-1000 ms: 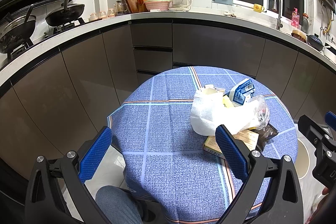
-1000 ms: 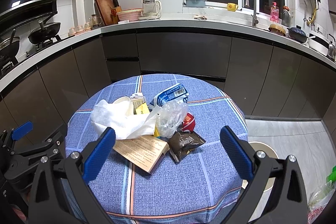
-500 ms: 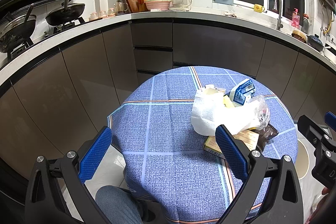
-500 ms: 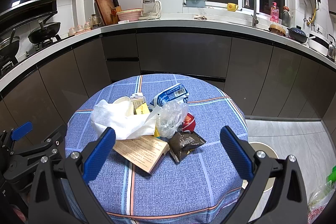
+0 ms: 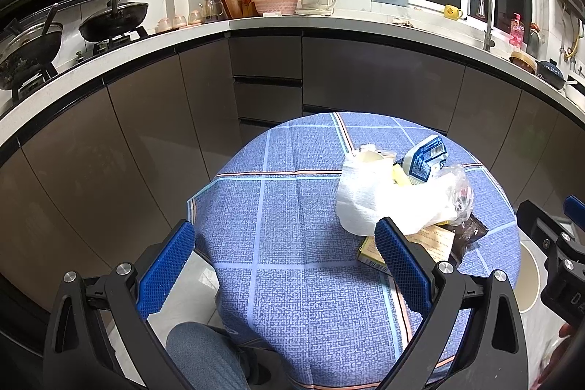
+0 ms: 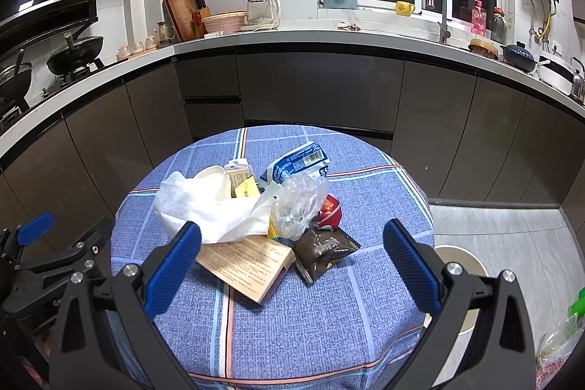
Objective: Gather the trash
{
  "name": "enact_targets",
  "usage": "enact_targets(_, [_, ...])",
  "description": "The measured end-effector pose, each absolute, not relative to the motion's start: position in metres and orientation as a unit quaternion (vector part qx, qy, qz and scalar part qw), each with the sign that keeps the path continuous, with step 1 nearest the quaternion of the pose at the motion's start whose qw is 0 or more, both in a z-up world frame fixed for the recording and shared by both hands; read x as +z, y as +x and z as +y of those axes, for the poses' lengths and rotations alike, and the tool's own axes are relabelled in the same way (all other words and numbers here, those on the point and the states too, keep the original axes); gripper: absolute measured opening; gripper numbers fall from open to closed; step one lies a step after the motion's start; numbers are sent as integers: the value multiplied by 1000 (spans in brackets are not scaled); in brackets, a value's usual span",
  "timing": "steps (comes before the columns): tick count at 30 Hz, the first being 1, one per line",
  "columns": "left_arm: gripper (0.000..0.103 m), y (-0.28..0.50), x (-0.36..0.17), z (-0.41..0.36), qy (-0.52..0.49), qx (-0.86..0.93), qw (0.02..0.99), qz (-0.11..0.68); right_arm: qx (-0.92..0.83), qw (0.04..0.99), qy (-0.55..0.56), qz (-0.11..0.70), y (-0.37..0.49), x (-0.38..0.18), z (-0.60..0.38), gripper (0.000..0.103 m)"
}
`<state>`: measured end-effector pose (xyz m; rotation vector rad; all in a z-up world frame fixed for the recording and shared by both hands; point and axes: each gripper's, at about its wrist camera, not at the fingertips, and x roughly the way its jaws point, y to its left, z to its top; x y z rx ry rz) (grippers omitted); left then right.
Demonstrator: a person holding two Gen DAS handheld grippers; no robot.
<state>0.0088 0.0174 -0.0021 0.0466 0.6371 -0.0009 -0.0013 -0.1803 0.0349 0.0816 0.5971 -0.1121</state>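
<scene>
table (image 6: 292,317), trash pile (image 6: 256,214), both grippers (image 6: 292,254) wide

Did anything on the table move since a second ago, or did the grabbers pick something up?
Nothing visibly changed. The left gripper and right gripper stay open and empty, and the trash pile lies untouched on the blue tablecloth.

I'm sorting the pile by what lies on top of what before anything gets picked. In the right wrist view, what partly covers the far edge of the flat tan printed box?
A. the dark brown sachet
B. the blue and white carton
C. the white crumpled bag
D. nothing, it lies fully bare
C: the white crumpled bag drapes over the far edge of the tan printed box, while the dark brown sachet lies beside it.
</scene>
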Motion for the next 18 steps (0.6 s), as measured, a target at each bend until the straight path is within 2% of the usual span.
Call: enact_targets(18, [95,28,-6,21,13,-2,943,333,-53,946,35,318,27,16,-184,100])
